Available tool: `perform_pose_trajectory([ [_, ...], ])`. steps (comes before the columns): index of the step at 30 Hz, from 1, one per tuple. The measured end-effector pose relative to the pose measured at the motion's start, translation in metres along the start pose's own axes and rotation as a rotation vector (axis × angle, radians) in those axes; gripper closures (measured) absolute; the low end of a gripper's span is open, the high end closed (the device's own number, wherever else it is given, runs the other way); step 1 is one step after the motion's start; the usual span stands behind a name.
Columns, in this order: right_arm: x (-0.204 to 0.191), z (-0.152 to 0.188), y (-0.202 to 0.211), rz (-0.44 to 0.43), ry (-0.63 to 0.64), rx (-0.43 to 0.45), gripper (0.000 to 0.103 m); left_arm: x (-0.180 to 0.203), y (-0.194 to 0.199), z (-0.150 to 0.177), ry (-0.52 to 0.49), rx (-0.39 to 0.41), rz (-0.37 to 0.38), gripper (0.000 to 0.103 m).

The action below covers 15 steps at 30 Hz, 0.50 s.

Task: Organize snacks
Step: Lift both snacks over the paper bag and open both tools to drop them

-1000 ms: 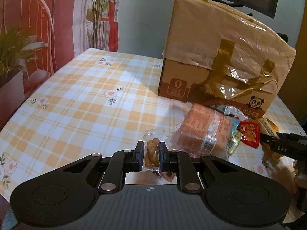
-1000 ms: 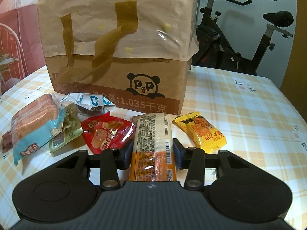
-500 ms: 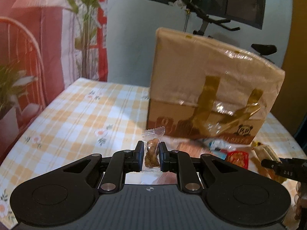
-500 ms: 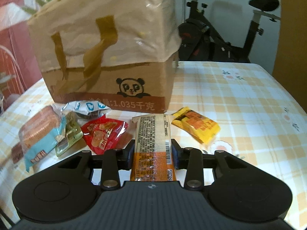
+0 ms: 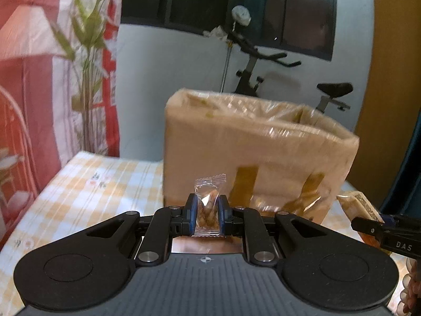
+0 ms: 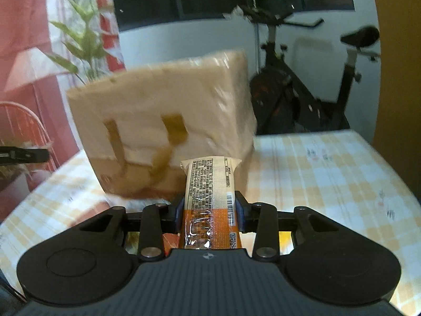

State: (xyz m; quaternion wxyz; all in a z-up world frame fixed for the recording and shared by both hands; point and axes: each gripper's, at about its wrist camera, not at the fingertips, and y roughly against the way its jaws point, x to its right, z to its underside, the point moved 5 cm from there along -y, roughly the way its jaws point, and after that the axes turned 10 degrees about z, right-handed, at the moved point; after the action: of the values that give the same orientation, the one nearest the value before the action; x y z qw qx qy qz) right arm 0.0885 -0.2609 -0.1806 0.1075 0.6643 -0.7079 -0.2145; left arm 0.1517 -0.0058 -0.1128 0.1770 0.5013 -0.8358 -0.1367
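Snacks ride pinched in both hand-held grippers, a small clear packet point(image 5: 208, 212) in our left point(image 5: 208, 217) and an orange bar point(image 6: 210, 208) in our right point(image 6: 210, 210), raised above the table point(image 6: 329, 173) toward what seems the open-topped cardboard box point(image 5: 257, 155), for dropping in.

i lift both grippers off the table point(image 5: 86, 192). the left gripper point(image 5: 208, 217) raises its clear packet point(image 5: 209, 205). the right gripper point(image 6: 210, 210) raises its orange bar point(image 6: 210, 194), now level with the box point(image 5: 257, 147) top.
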Motion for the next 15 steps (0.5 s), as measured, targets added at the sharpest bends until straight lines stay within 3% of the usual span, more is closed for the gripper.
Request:
perform_pose_trajectory([
  [10,-0.019,-0.073,0.028,-0.074,0.011,0.194,0.064,0.018,-0.007,-0.061,-0.035,0.127,0.055,0.086],
  [15,-0.024,-0.118,0.018,-0.103,0.005,0.251,0.064,0.021,-0.031,-0.097,-0.034,0.153,0.090,0.086],
])
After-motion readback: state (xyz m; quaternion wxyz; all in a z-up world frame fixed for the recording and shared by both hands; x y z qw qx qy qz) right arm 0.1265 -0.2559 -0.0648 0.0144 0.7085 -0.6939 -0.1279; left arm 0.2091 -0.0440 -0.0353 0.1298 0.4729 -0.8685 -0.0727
